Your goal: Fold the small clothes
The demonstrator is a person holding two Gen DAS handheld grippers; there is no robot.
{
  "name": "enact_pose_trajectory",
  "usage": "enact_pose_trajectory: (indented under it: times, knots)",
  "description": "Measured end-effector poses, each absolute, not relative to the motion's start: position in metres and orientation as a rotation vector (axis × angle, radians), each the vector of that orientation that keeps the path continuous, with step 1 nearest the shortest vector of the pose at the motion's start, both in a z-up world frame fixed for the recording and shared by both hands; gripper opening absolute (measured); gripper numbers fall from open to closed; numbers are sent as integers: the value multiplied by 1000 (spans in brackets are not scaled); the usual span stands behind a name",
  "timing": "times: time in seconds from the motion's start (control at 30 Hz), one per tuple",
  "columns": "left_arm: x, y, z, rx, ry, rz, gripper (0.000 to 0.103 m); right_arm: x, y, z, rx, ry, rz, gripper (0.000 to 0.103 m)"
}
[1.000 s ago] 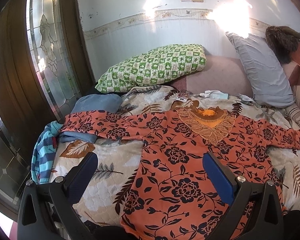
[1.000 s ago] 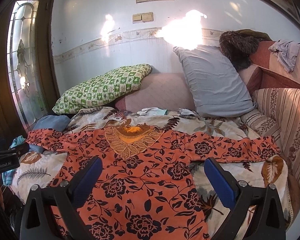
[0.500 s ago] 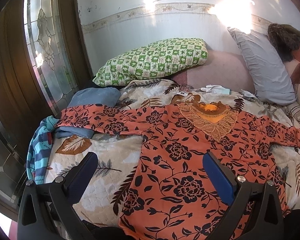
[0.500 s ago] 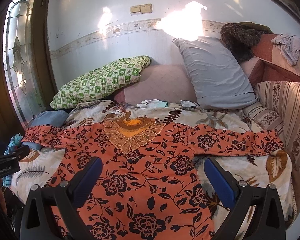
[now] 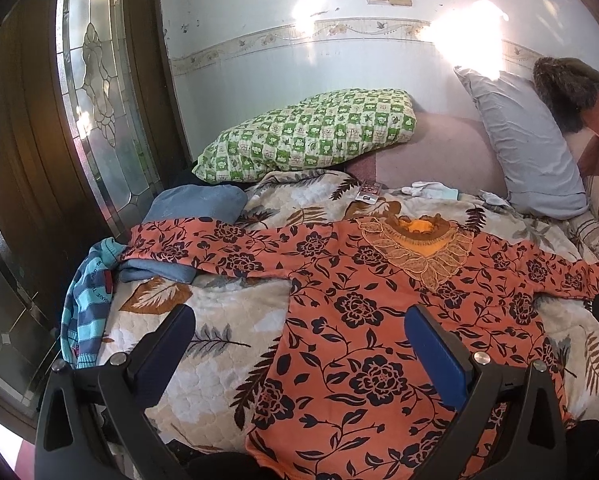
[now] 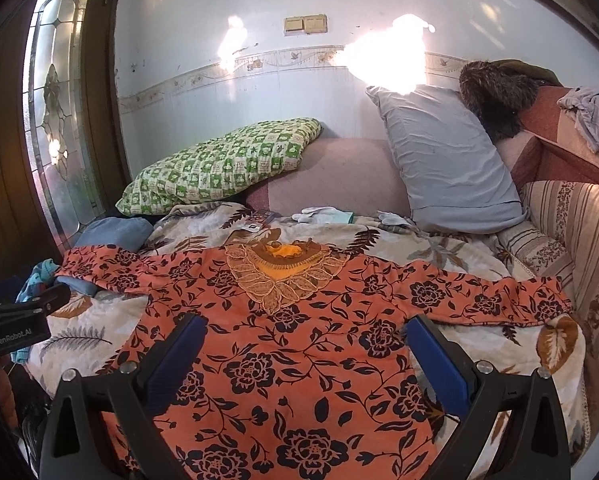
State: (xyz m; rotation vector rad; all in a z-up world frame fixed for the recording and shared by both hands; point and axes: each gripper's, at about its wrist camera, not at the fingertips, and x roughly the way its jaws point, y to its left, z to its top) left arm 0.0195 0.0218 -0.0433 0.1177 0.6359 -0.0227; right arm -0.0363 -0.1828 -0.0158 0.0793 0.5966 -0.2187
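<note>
An orange top with black flowers point(image 5: 371, 312) point(image 6: 299, 344) lies spread flat on the bed, both sleeves stretched out sideways, its embroidered neckline point(image 6: 285, 270) facing the pillows. My left gripper point(image 5: 299, 328) hovers open over the top's left body edge and the bare quilt, holding nothing. My right gripper point(image 6: 305, 334) hovers open above the middle of the top, also empty. The left gripper's body point(image 6: 15, 320) shows at the left edge of the right wrist view.
A leaf-print quilt point(image 5: 219, 320) covers the bed. A green checked pillow point(image 5: 311, 136) and a grey pillow point(image 6: 447, 160) lean at the back wall. Blue folded cloth point(image 5: 195, 204) and a striped teal garment point(image 5: 87, 300) lie at the left edge. Small white items point(image 6: 323, 216) lie behind the neckline. A striped sofa arm point(image 6: 579, 248) is on the right.
Both grippers tilted down slightly half a second ago and have since risen back; the view sits a little higher now. The top has not moved and both grippers stay open.
</note>
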Motion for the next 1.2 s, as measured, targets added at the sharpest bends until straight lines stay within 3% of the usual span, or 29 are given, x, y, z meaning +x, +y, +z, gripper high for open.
enact_pose_trajectory:
  times: [0.57,1.2]
  knots:
    - [9,13,-29,134,607,-29,103,-50,-189,-3,93,568,-228,103]
    - [45,-22,-48,185,643,-54,103,-28,-236,-28,163,607,-289,103]
